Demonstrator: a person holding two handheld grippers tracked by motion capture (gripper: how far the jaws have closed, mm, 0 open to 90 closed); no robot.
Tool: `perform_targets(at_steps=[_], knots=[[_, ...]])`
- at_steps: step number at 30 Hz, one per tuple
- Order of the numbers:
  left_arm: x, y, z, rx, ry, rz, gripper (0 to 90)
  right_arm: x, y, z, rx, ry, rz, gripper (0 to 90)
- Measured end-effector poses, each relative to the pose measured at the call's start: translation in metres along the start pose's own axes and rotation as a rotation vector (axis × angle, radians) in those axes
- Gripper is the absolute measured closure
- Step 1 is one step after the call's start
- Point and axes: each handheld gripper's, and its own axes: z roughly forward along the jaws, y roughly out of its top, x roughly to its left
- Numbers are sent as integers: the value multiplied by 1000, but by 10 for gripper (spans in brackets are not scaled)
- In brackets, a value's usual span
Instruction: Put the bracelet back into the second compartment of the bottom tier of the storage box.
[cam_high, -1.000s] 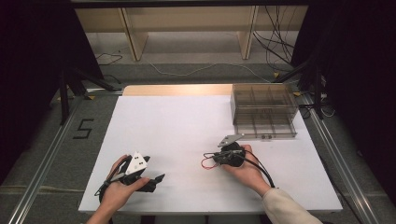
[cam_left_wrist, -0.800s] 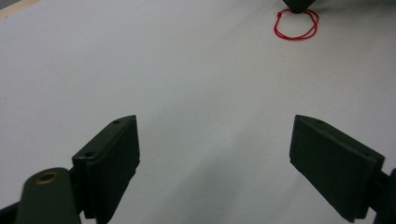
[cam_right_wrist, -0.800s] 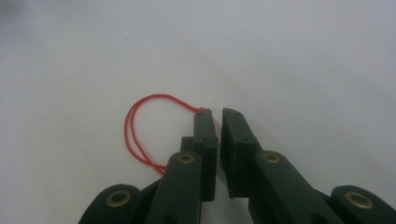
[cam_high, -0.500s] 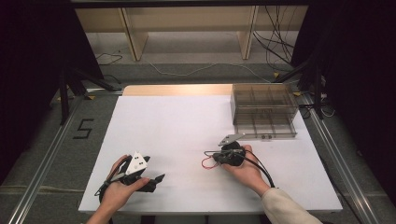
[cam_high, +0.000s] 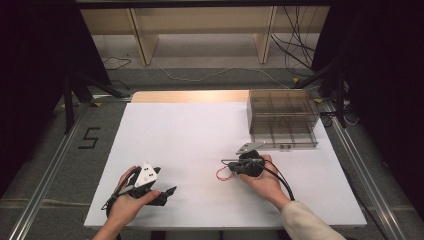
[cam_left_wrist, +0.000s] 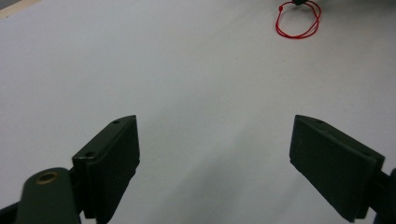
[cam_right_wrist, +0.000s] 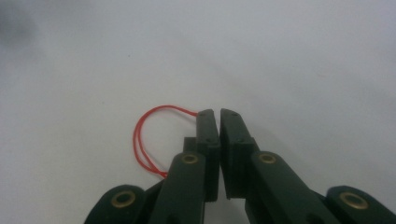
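Red loop: a thin red cord loop (cam_right_wrist: 144, 140) lies on the white table (cam_high: 190, 130), just left of the right gripper's tips in the high view (cam_high: 223, 173).
Loop axis: in the right gripper view its long axis runs roughly along the jaws, both ends gathered at them, the rounded bend swinging out to the left of them.
Loop seen from the left: far off at the top of the left gripper view (cam_left_wrist: 299, 21), a flattened oval, well apart from that gripper's jaws.
Right gripper: (cam_right_wrist: 218, 116) jaws drawn almost together with a slim gap between them; the cord runs in at the left jaw's tip, so the loop looks pinched there, though the contact itself is hidden.
Left gripper: (cam_left_wrist: 215, 154) jaws spread wide over bare table, nothing between them; held low at the table's near left (cam_high: 167, 192).
Clear box: a transparent compartment case (cam_high: 282, 117) sits at the far right of the table, beyond the right hand (cam_high: 262, 182).
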Motion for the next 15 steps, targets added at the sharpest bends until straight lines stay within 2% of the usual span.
perform_targets(at_steps=[15], knots=[[-1,0,0,-6,7,-2,159,-1,3,-15,-52,-1,15,875]])
